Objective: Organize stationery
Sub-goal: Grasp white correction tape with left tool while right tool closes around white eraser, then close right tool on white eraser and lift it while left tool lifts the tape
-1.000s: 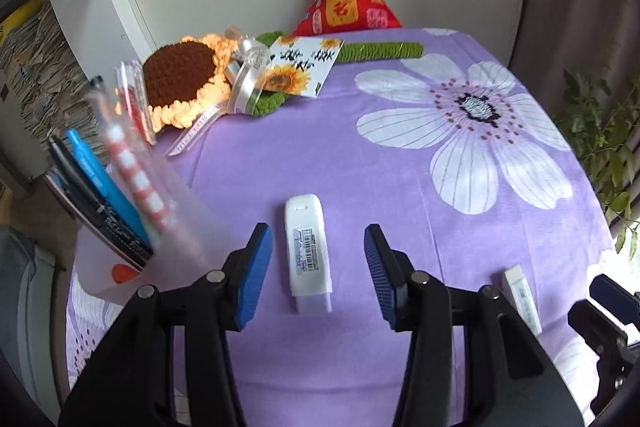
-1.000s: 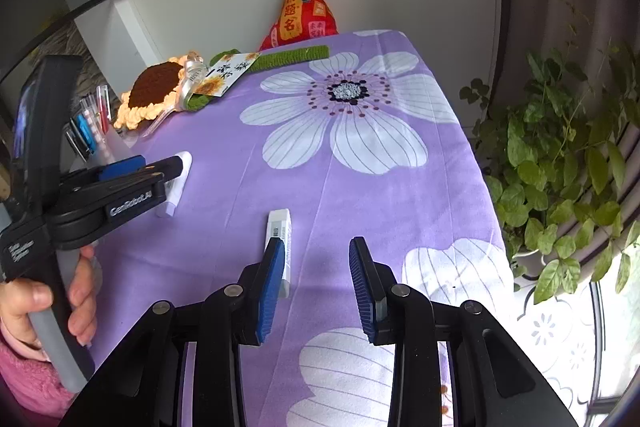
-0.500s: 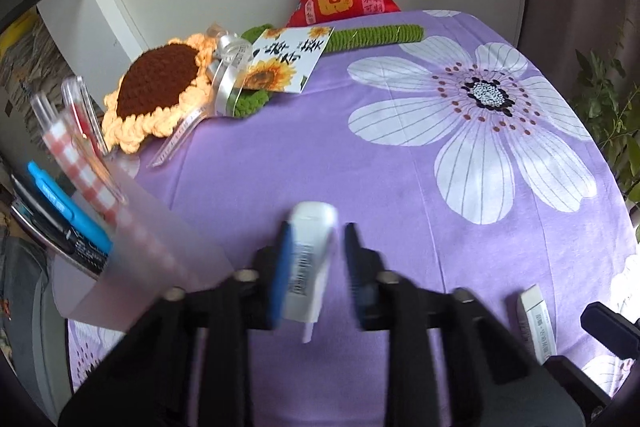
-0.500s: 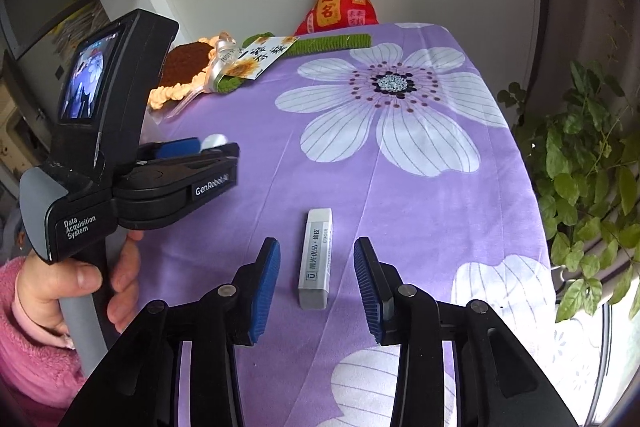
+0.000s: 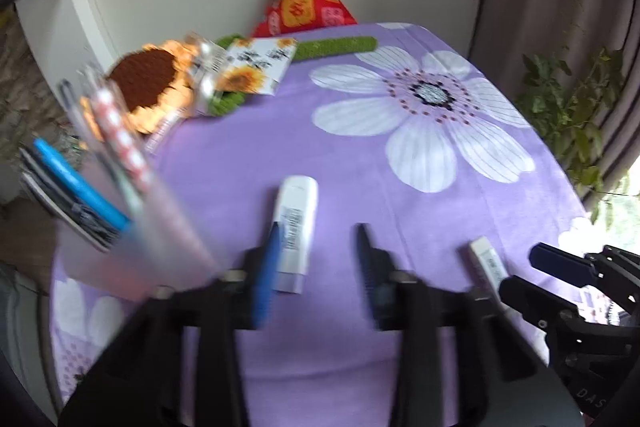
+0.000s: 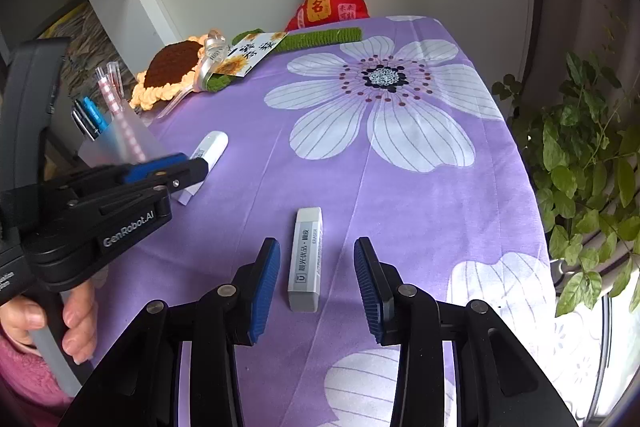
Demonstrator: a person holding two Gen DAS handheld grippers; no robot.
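Observation:
A white correction-tape case point(image 5: 296, 223) lies on the purple flowered cloth point(image 5: 360, 167). It sits between the jaws of my left gripper point(image 5: 316, 267), close to the left pad; the jaws are opening and the view is blurred. The left gripper point(image 6: 196, 171) and the case point(image 6: 210, 149) also show in the right wrist view. A grey-white eraser point(image 6: 306, 259) lies lengthwise between the pads of my right gripper point(image 6: 316, 287), which stands open with a gap on both sides. A frosted pen cup point(image 5: 132, 247) with several pens stands at the left.
A crocheted sunflower point(image 6: 172, 71), a sunflower card point(image 6: 248, 53) and a red pouch point(image 6: 328, 3) lie at the back of the table. A leafy plant point(image 6: 580, 147) stands past the table's right edge. A hand in a pink sleeve point(image 6: 24, 327) holds the left gripper.
My left gripper shut on the white case half a second ago and has now opened again, the case lying on the cloth. My right gripper shifted so the eraser lies between its jaws.

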